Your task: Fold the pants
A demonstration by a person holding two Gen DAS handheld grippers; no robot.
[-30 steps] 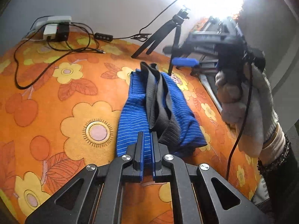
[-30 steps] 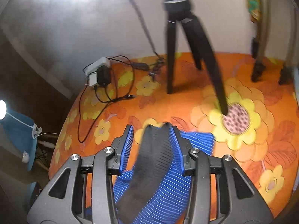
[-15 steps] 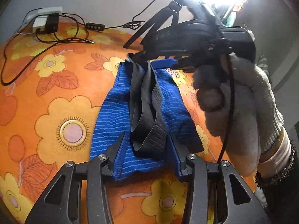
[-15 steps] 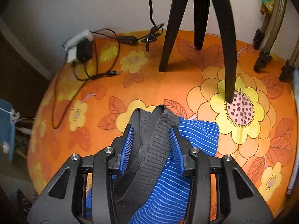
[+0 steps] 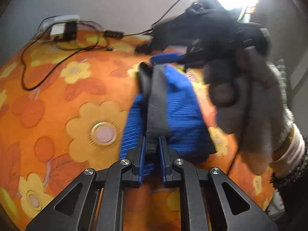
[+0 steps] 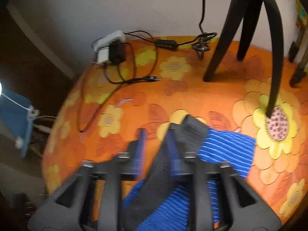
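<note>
The blue striped pants (image 5: pixel 182 115) lie folded in a bundle on the orange flowered cloth, with the black waistband (image 5: pixel 156 104) running along the top. My left gripper (image 5: pixel 152 150) is shut on the near end of the waistband. In the right wrist view the pants (image 6: pixel 227 146) and the waistband (image 6: pixel 192 130) lie under and to the right of my right gripper (image 6: pixel 156 136), whose jaws stand apart; the band drapes across its right finger. The right gripper also shows in the left wrist view (image 5: pixel 165 57), held in a gloved hand (image 5: pixel 250 105) at the far end of the pants.
A power strip with chargers (image 6: pixel 111 48) and loose black cables (image 6: pixel 134 80) lie at the far left of the cloth. Black tripod legs (image 6: pixel 227 44) stand at the far right. The cloth's edge drops off at the left (image 6: pixel 57 134).
My left gripper has closed from open onto the near end of the waistband. My right gripper has shifted left, so the waistband now lies over its right finger instead of between both.
</note>
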